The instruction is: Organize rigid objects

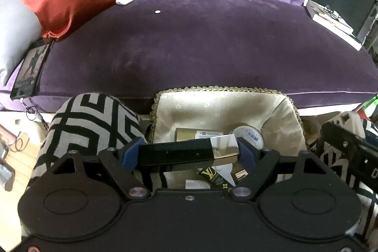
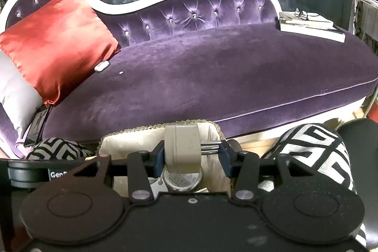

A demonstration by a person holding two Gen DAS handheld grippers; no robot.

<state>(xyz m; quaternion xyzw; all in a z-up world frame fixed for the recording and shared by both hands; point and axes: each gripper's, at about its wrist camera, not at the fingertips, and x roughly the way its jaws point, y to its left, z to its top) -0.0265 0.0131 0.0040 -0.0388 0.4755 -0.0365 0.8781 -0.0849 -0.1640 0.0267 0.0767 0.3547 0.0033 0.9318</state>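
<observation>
A: Two loads, and we have both over the fabric-lined basket (image 1: 278, 110). Our left gripper (image 1: 189, 152) is clamped end to end on the black box (image 1: 174, 154), long axis crosswise between the blue pads, its silver cap at the right pad.

B: And our right gripper (image 2: 191, 154) is closed on the beige plug adapter (image 2: 183, 145), upright, prongs poking sideways against the right pad.

A: The basket lies directly below and just ahead of both claws. Neither hand seems nearer, we judge.

B: Beneath our adapter sits a round tin (image 2: 183, 178); under the box lies a dark monogrammed carton (image 1: 216, 177).

A: Then lowering straight down should do it, we think, box glossy and rigid.
</observation>
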